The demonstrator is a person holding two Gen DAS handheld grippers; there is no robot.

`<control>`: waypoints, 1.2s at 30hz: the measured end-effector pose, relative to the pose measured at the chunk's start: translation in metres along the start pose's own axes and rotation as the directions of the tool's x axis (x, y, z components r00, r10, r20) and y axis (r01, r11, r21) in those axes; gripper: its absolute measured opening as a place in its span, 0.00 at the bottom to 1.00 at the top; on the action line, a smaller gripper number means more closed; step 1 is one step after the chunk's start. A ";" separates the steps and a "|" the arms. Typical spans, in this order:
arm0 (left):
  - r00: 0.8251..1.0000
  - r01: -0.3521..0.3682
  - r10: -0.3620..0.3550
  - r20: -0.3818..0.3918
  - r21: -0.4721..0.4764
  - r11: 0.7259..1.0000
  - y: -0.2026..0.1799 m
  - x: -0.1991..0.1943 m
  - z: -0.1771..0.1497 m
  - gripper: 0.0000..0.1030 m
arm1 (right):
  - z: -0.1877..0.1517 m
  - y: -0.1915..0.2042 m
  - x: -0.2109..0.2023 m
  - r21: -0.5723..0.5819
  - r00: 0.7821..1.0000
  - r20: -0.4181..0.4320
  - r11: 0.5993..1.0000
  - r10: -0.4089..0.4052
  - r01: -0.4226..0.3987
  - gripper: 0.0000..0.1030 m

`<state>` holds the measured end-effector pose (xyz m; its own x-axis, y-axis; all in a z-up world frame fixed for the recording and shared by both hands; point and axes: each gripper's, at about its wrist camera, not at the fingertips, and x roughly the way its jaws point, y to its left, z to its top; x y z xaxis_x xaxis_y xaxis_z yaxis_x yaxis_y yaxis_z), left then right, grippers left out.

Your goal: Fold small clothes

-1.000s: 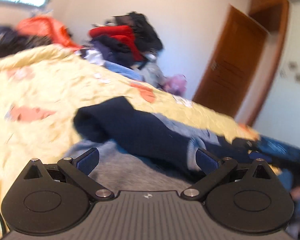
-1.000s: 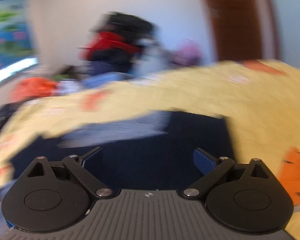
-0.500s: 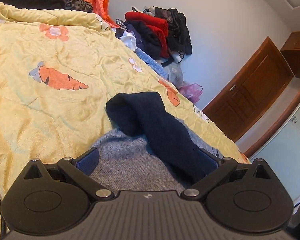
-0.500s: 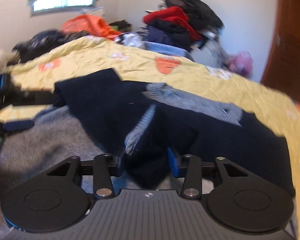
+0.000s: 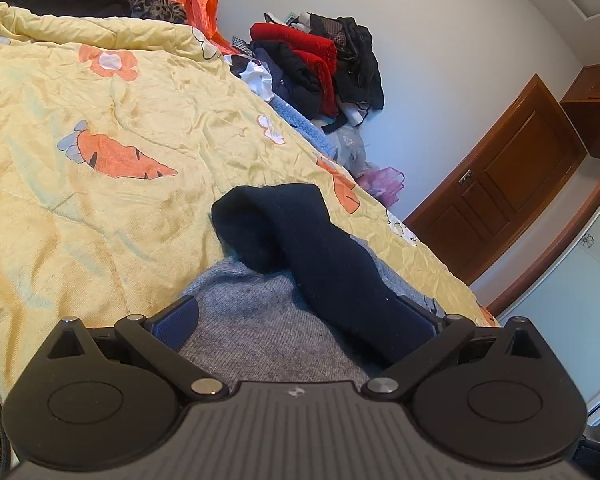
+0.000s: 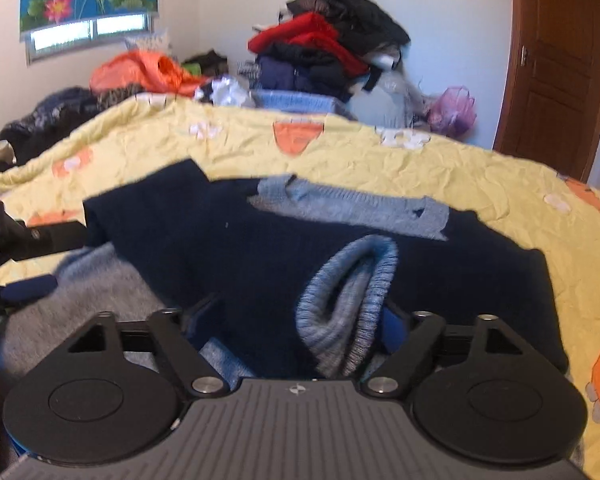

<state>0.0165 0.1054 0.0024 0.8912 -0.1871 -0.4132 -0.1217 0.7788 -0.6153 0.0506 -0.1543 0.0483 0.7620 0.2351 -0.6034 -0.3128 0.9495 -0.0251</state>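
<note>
A bed (image 5: 100, 208) covered by a yellow quilt printed with carrots and flowers fills both wrist views, sharp now where a second ago the pictures smeared with movement, so both hands have come to rest. Across the quilt lies a small navy and grey knitted sweater (image 6: 260, 248), its grey body toward the cameras. A second ago the navy sleeve (image 5: 320, 264) stretched loosely off to the side; it now lies folded inward across the grey body, its cuff end doubled over near the quilt. On the other side a grey ribbed cuff (image 6: 352, 300) has been brought in and stands bunched over the navy panel. This suggests both sleeves are tucked in and the body fold comes next. The left claw (image 5: 296, 320) sits low over the sweater with its jaws wide apart, the navy sleeve running between them beside one pad, not squeezed. The right claw (image 6: 300, 320), clamped on cloth half a second ago, is opening, with the grey cuff between its jaws leaning on one pad.
</note>
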 end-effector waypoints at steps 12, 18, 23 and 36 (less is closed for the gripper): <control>1.000 -0.002 0.002 0.000 0.003 1.000 -0.001 0.001 0.000 1.00 | 0.062 -0.094 -0.029 0.319 0.986 0.098 0.934 0.137 -0.162 0.16; 1.000 -0.002 0.002 -0.001 0.003 1.000 0.000 0.001 0.001 1.00 | 0.087 -0.140 -0.045 0.308 0.991 0.104 0.944 0.086 -0.115 0.16; 1.000 -0.002 0.002 -0.001 0.004 1.000 -0.001 0.001 0.001 1.00 | 0.058 -0.169 -0.034 0.349 0.999 0.021 0.936 0.032 -0.038 0.16; 1.000 -0.003 0.003 -0.001 0.005 1.000 0.000 0.001 0.001 1.00 | 0.003 -0.197 -0.001 0.425 0.995 -0.096 0.904 -0.003 0.044 0.26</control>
<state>0.0180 0.1056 0.0029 0.8903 -0.1856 -0.4158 -0.1222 0.7823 -0.6108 0.1130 -0.3413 0.0562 0.7053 0.2110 -0.6768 -0.0083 0.9571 0.2897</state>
